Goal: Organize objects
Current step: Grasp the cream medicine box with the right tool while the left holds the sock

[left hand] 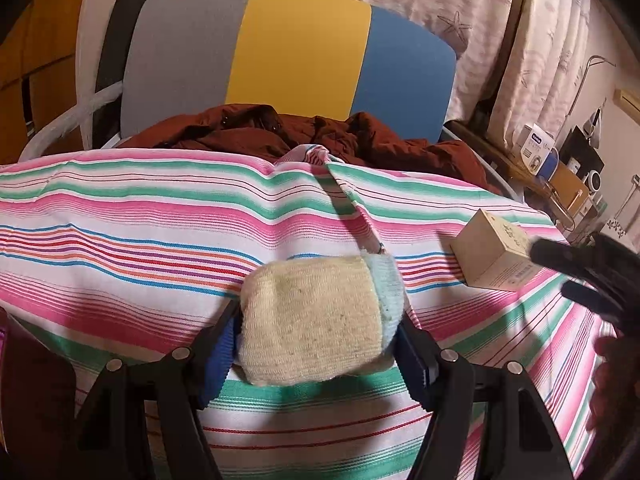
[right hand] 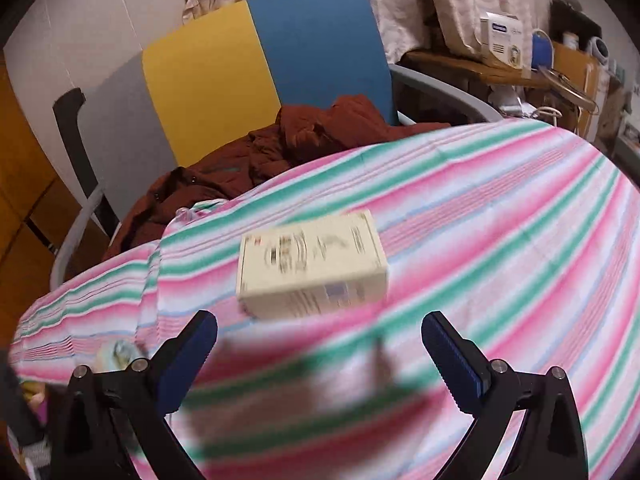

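My left gripper [left hand: 318, 332] is shut on a rolled cream and pale blue sock bundle [left hand: 316, 320], held just above the striped cloth [left hand: 160, 216]. A beige cardboard box [left hand: 494, 256] lies on the cloth to the right, with my right gripper's black fingers [left hand: 576, 264] just beside it. In the right wrist view the box [right hand: 314, 266] lies flat ahead of my right gripper [right hand: 320, 344], which is open and empty, its blue pads apart behind the box.
A chair with a grey, yellow and blue back [left hand: 288, 52] stands behind the table with a rust-brown jacket [left hand: 280, 132] on its seat. A cluttered side table [right hand: 512, 68] with boxes stands at the far right. Curtains hang behind.
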{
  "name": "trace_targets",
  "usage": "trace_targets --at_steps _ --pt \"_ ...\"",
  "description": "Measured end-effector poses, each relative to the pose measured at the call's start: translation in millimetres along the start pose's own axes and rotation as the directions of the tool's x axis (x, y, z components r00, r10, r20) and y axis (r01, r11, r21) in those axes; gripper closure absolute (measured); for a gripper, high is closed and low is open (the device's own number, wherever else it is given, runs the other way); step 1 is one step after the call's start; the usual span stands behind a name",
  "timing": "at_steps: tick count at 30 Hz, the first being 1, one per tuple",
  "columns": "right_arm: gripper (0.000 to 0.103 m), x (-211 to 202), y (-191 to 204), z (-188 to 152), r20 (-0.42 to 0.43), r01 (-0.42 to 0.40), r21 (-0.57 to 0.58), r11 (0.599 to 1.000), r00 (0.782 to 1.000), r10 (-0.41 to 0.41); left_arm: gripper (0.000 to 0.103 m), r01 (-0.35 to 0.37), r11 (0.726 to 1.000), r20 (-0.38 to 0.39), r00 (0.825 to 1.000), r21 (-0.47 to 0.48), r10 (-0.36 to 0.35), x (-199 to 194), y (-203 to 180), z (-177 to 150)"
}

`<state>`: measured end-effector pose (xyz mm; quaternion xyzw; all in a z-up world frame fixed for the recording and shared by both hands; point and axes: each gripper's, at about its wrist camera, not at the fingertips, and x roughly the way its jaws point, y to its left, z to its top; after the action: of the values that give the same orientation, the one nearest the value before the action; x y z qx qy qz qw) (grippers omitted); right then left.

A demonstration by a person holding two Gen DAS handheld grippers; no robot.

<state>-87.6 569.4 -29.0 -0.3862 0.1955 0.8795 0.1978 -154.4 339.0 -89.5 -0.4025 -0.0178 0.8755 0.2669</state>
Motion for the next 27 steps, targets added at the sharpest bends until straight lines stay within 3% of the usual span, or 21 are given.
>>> trace_targets --at_steps 8,15,19,27 --pt "0.000 37.4 10.9 6.8 -0.039 0.041 -0.033 0.999 0.998 -0.043 0.031 0.013 1.000 0.002 1.000 -0.008 -0.013 1.6 1.6 -1.3" --pt "0.004 36.2 11.0 -6.5 0.101 0.047 -0.072 0.996 0.994 -0.040 0.031 0.013 1.000 0.004 1.000 -0.007 -0.013 2.2 1.2 -2.0" --pt "0.004 25.6 16.7 -14.8 0.128 0.052 -0.086 0.995 0.991 -0.041 0.031 0.005 1.000 0.002 1.000 0.001 -0.005 3.0 0.1 -2.0" --pt "0.005 -1.2 19.2 -45.7 0.059 0.031 -0.065 0.997 0.998 -0.027 0.031 0.000 1.000 0.000 1.000 0.006 0.000 2.2 -1.0 -1.8"
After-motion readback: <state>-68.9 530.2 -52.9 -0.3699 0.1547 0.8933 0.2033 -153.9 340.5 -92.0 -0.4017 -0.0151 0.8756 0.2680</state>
